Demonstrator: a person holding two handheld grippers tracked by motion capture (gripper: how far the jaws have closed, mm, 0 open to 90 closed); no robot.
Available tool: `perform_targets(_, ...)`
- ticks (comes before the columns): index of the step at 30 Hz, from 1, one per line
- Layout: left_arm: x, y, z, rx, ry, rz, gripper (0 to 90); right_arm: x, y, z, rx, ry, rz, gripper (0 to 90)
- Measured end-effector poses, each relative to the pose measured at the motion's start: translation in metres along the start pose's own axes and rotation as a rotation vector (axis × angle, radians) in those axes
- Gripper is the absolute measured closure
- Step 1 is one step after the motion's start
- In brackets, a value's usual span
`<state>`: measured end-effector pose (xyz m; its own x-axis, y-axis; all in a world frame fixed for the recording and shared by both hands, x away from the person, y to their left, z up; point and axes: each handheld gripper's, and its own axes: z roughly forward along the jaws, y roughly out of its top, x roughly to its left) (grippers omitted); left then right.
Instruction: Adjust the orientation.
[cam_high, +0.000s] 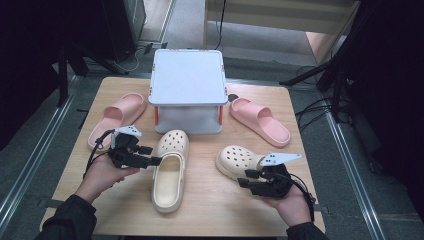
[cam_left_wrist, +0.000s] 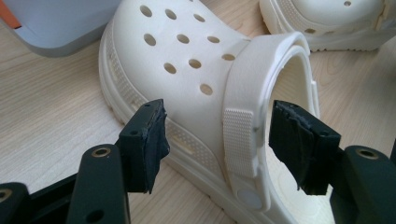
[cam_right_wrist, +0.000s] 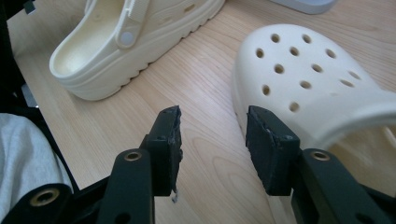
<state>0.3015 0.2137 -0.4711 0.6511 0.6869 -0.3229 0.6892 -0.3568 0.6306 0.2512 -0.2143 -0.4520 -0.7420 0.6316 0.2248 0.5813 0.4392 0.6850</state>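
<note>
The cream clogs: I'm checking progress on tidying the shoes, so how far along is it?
Done: little that shows; both pink slides lie beside the closed box. In hand: the left hand-held gripper straddles the left cream clog at its strap, open, not pinching; the right hand-held gripper is open beside the right cream clog. Left, probably: gripping and pairing or storing all four.

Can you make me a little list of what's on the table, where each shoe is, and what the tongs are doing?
table: wooden table
box: grey box with lid, at the back middle
pink slippers: left pink slipper and right pink slipper, one on each side of the box
cream clogs: left cream clog, right cream clog, at the front
left tongs: open, jaws on either side of the left cream clog's side wall and strap, not pressing
right tongs: open, beside the right cream clog, holding nothing
</note>
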Motion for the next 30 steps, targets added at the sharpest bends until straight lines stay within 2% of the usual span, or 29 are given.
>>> perform_targets(10,-0.001,0.013,0.007,-0.003,-0.017,0.009,35.8,-0.009,-0.018,-0.024,-0.028,-0.062,0.040,55.2)
perform_targets(14,-0.002,0.015,0.010,0.000,-0.020,0.012,35.8,-0.016,-0.024,-0.028,-0.025,-0.088,0.060,54.9)
perform_targets(20,-0.002,0.015,0.008,-0.005,-0.021,0.013,35.8,-0.028,-0.027,-0.016,0.036,-0.098,0.063,55.5)
perform_targets(23,0.000,0.014,0.005,-0.016,-0.020,0.006,35.8,-0.033,-0.027,-0.008,0.057,-0.068,0.044,59.3)
perform_targets(26,0.000,0.011,0.002,-0.023,-0.013,0.007,35.8,-0.039,-0.025,0.001,0.078,-0.047,0.050,62.8)
perform_targets(30,0.000,0.006,-0.002,-0.025,0.002,0.013,35.9,-0.040,-0.020,0.009,0.087,-0.034,0.030,67.8)
